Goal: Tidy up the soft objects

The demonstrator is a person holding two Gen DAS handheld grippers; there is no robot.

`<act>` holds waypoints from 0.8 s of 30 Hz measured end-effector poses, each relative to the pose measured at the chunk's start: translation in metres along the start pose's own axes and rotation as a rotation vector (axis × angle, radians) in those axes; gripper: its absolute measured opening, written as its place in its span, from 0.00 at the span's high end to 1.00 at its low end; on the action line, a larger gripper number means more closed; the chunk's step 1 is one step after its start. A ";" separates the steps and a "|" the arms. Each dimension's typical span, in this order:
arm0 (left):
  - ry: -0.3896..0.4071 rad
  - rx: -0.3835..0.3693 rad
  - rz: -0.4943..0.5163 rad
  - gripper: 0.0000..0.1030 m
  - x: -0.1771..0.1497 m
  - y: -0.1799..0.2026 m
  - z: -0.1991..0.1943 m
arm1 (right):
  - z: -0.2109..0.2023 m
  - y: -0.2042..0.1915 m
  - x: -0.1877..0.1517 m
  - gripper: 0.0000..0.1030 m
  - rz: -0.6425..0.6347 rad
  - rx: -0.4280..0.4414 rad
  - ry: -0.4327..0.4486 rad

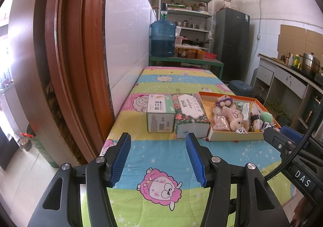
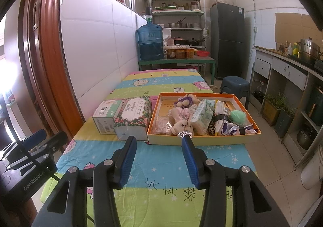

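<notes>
An orange-rimmed shallow box (image 2: 238,136) (image 1: 226,136) sits on the cartoon-print table cover. It holds a pink plush rabbit (image 2: 181,121) (image 1: 235,120), a purple-and-beige plush (image 2: 186,99) (image 1: 224,100), a tissue pack (image 2: 202,117), a green sponge (image 2: 238,116) (image 1: 266,117) and several small packets. Left of it lie a floral tissue pack (image 2: 134,118) (image 1: 189,114) and a white-green bandage box (image 2: 106,115) (image 1: 160,113). My left gripper (image 1: 158,158) is open and empty, short of the two packs. My right gripper (image 2: 159,159) is open and empty, short of the box's front edge.
A tiled wall and a brown door frame (image 1: 66,65) run along the table's left. Behind the table stand a green bench with a blue water jug (image 2: 150,43), shelves and a dark fridge (image 2: 227,41). A blue stool (image 2: 235,85) and a counter (image 2: 286,69) are at the right.
</notes>
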State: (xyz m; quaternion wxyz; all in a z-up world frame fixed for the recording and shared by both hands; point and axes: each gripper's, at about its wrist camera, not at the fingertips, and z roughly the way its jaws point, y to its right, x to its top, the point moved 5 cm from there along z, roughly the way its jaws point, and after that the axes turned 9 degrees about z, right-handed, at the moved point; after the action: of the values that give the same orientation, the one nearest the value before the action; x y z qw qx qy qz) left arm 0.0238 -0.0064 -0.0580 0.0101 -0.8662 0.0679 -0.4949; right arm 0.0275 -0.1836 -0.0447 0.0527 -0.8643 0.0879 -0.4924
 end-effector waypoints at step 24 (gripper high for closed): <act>-0.002 -0.001 0.001 0.43 0.001 -0.001 0.001 | 0.001 -0.001 0.000 0.55 -0.001 0.001 -0.002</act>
State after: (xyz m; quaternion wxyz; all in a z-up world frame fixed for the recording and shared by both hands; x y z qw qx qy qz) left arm 0.0249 -0.0058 -0.0574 0.0098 -0.8668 0.0685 -0.4938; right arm 0.0279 -0.1825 -0.0450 0.0530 -0.8649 0.0873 -0.4915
